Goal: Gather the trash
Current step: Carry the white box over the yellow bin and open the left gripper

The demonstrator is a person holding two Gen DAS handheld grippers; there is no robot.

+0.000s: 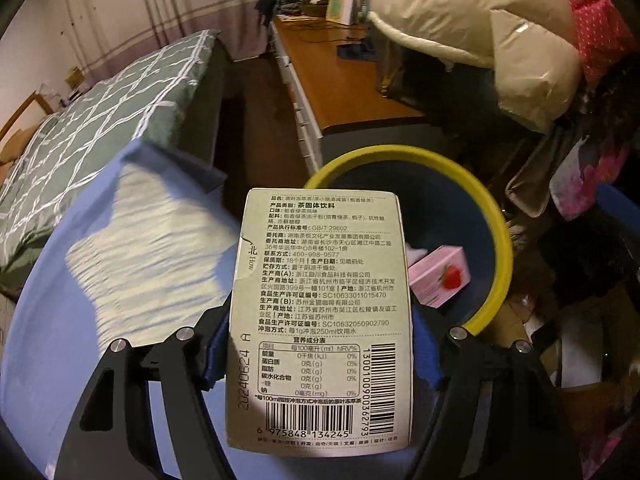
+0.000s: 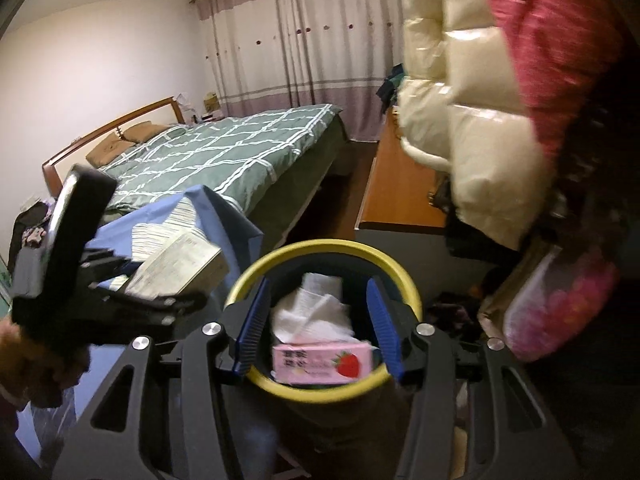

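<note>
My left gripper [image 1: 318, 354] is shut on a pale green tea box [image 1: 320, 320], label side up, held over the blue cloth just left of the yellow-rimmed dark bin [image 1: 496, 224]. The box also shows in the right wrist view [image 2: 180, 264], left of the bin [image 2: 320, 248]. My right gripper [image 2: 320, 332] is open and empty, directly above the bin mouth. Inside the bin lie a pink strawberry carton [image 2: 320, 364] and crumpled white tissue [image 2: 312, 312]; the carton also shows in the left wrist view [image 1: 440, 276].
A blue cloth [image 1: 120, 280] with a white striped patch covers the surface on the left. A bed with a green checked quilt [image 2: 224, 152] stands behind. A wooden desk [image 1: 344, 76] and hanging cream and pink jackets [image 2: 480, 100] crowd the right side.
</note>
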